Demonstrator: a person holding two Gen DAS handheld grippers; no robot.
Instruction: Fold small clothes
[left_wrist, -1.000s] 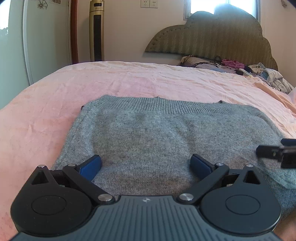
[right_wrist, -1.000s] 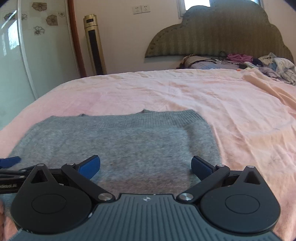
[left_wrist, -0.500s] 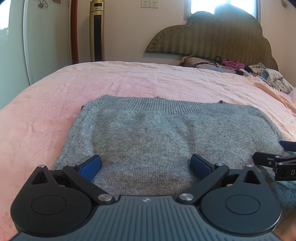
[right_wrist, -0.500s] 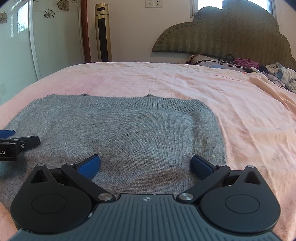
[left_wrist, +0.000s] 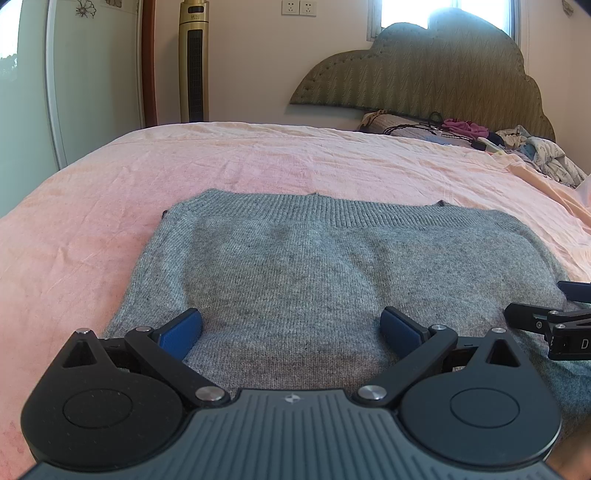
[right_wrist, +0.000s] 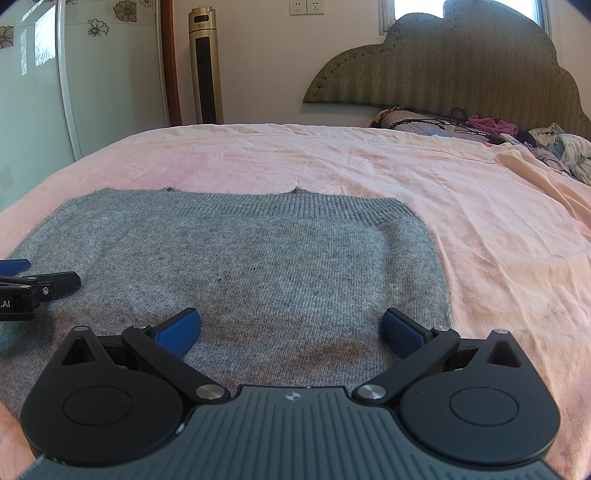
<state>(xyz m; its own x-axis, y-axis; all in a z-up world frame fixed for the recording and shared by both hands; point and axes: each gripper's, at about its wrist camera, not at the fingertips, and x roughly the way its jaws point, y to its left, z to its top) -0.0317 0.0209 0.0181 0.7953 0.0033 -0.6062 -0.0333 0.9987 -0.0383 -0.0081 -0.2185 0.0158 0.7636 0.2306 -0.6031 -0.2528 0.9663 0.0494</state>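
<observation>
A grey knit sweater lies flat on the pink bed sheet, its ribbed band at the far side. My left gripper hovers open over the sweater's near left part, nothing between its blue pads. My right gripper is open over the near right part of the sweater, also empty. The right gripper's fingers show at the right edge of the left wrist view. The left gripper's fingers show at the left edge of the right wrist view.
A pile of clothes and cables lies by the padded headboard. A tall gold tower fan stands at the wall beside a glass door. Bare pink sheet surrounds the sweater on both sides.
The right gripper has swung left and closer in over the sweater, so more grey knit fills its view. The left gripper has barely moved. Both stayed open.
</observation>
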